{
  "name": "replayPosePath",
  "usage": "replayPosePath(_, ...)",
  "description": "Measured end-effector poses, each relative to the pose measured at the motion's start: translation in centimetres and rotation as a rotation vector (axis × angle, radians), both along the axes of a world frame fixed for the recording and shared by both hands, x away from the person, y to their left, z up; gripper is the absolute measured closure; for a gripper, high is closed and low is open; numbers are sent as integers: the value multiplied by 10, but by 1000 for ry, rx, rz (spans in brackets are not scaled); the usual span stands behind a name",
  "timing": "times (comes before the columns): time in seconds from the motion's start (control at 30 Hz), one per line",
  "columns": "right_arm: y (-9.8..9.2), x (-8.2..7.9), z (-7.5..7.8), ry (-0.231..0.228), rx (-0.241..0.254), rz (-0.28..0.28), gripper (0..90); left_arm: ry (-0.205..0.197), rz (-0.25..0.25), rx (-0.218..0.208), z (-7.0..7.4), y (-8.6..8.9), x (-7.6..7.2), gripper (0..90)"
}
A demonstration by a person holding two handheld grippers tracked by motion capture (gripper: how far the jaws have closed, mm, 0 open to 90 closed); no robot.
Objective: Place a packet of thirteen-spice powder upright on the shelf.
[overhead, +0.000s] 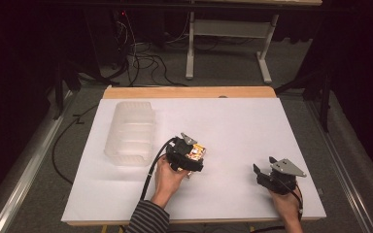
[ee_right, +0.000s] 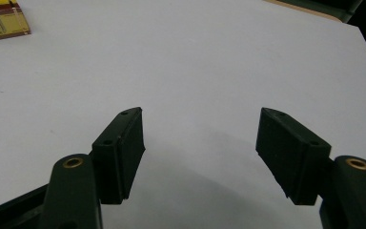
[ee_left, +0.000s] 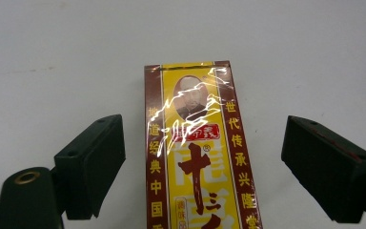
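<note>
My left gripper [ee_left: 205, 167] hangs over the yellow-and-maroon box [ee_left: 198, 148], which lies flat on the white table [overhead: 243, 126] near the middle, its jaws wide on either side and not yet pressing it; so the grasp is lined up but not made. My right gripper [ee_right: 200, 152] rests gaping and empty, well apart; the clear plastic bin [overhead: 130, 131] stands beside the box, so I judge lifting and placing remain.
</note>
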State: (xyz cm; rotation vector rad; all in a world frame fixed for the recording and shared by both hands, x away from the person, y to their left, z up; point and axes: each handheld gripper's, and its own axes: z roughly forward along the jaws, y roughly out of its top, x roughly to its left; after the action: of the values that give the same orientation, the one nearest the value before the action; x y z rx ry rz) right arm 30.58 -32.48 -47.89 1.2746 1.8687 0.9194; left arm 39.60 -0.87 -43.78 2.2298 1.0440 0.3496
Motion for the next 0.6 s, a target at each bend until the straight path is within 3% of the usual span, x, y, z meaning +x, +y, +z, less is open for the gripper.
replayPosePath(0.6, 0, 0, 0, 0, 2, -1, 337, 8, 14, 8, -11, -13, 18, 191)
